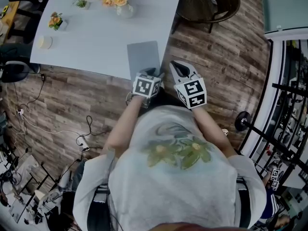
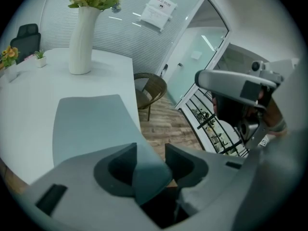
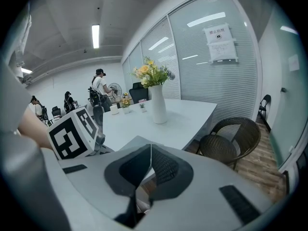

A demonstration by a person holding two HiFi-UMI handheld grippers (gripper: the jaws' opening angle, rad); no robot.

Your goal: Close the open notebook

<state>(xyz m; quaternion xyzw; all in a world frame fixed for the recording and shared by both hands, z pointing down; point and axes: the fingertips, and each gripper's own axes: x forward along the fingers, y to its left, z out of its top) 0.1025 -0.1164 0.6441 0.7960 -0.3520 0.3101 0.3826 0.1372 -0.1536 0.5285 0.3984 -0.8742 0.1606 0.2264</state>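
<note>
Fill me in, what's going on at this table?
A person works a gripper in each hand at the edge of the white table. The gray notebook lies flat there and looks closed. The left gripper has its jaws apart around the notebook's near corner, not clamping it. The right gripper is shut and empty, held alongside.

No line of print could be read with any certainty. A white paper notice (image 3: 220, 38) hung on the frosted glass wall (image 3: 192, 76), far beyond the tips of the right tongs (image 3: 150, 150) and up to their right. It carried a dark heading over a small boxed figure, both too small to make out. The same sheet, seen high above the left tongs (image 2: 151, 150), was equally illegible. The left white marker cube (image 1: 146, 86) and the right white marker cube (image 1: 193, 92), mounted on the tongs, bore black square code patterns, not letters.
</note>
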